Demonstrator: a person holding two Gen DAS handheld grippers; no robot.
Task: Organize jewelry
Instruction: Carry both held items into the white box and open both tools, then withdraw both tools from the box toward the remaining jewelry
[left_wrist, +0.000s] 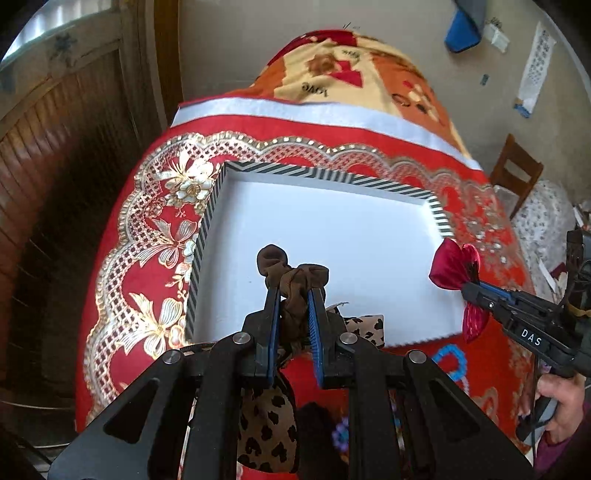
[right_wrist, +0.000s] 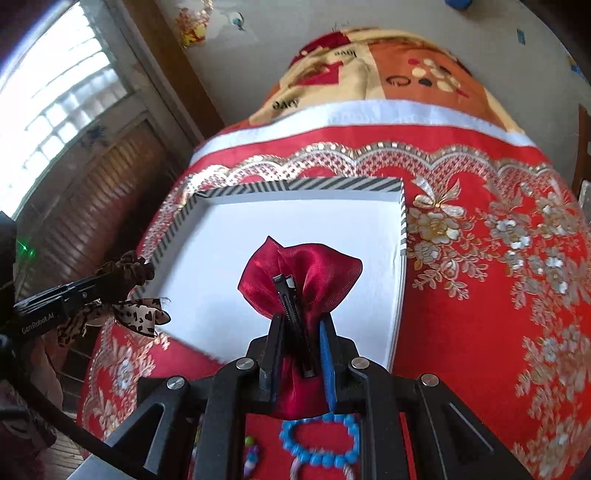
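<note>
You are mid-carry: your left hand-held gripper pinches a brown scrunchie above the striped tray's near-left edge, and your right hand-held gripper clamps a red satin bow clip over its near side. Next, lower both onto the tray's floor and release.

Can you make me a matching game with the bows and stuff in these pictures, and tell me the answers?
Things:
1. brown scrunchie
2. red satin bow
3. blue bead bracelet
4. striped tray

Where:
A. lying on the red tablecloth, nearer than the tray
B. clamped in the right gripper
C. clamped in the left gripper
D. sitting on the tablecloth, white inside

Pairs: 1-C, 2-B, 3-A, 4-D
</note>
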